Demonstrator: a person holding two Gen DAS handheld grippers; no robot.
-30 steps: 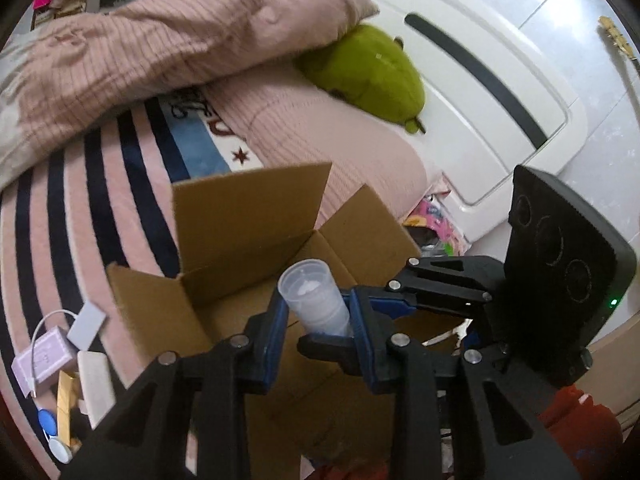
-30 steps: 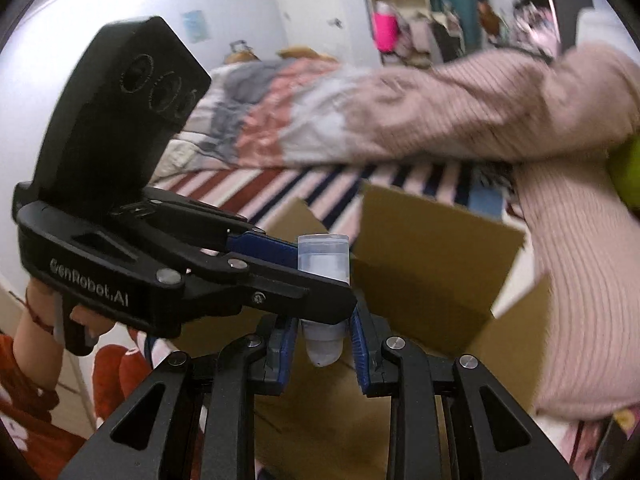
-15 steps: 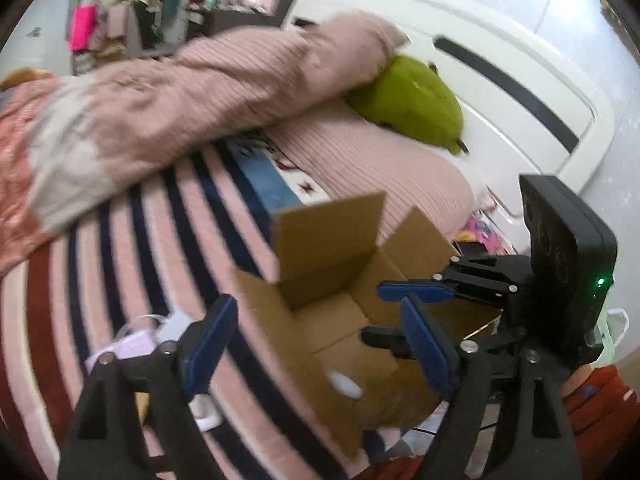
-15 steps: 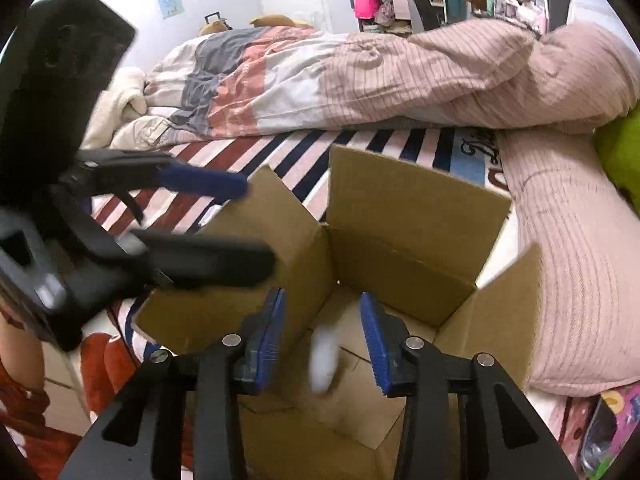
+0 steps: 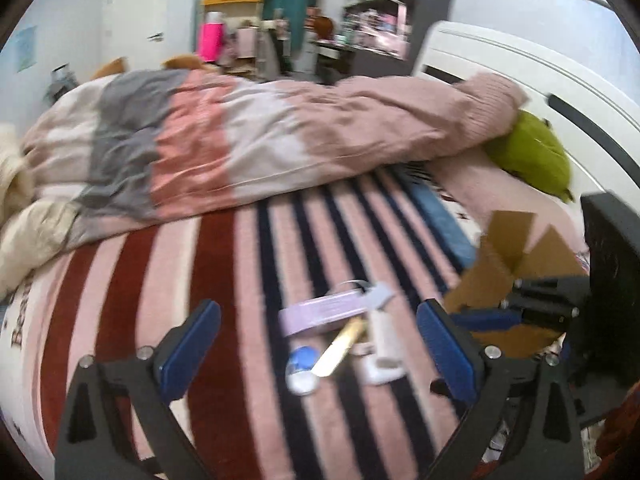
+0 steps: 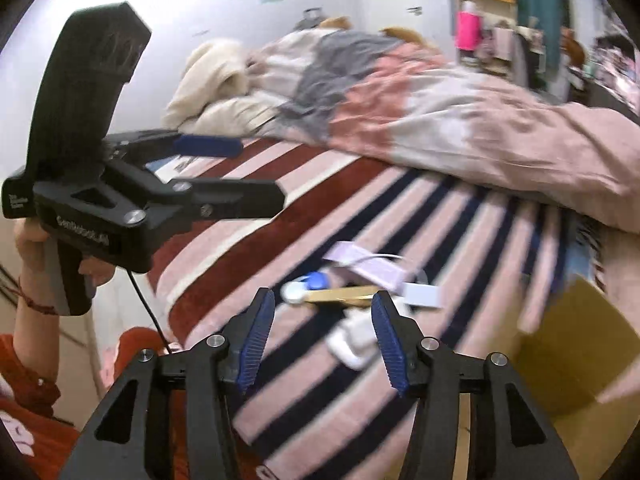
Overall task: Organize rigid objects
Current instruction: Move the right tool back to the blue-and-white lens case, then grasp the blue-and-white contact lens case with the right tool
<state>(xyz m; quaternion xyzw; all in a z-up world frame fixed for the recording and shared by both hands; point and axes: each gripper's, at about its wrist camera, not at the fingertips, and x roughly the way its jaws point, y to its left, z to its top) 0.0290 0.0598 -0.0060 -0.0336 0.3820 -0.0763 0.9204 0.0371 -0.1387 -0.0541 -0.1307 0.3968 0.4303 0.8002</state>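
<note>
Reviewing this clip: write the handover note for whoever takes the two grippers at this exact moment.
Left gripper: open, empty, above the pile.
Right gripper: open, empty, facing the same pile.
Cardboard box: open, on the striped blanket, right of the pile.
Still out on the blanket: lilac case, gold flat piece, blue-and-white round item, white pieces, pale grey card.
Box contents not visible now.
Left: box the pile, piece by piece.

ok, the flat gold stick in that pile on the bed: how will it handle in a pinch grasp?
The gold stick looks thin and stiff, probably light. It lies flat on the soft striped blanket, so fingers may skid over it. The blue-and-white round piece touches one end and may shift too.
</note>
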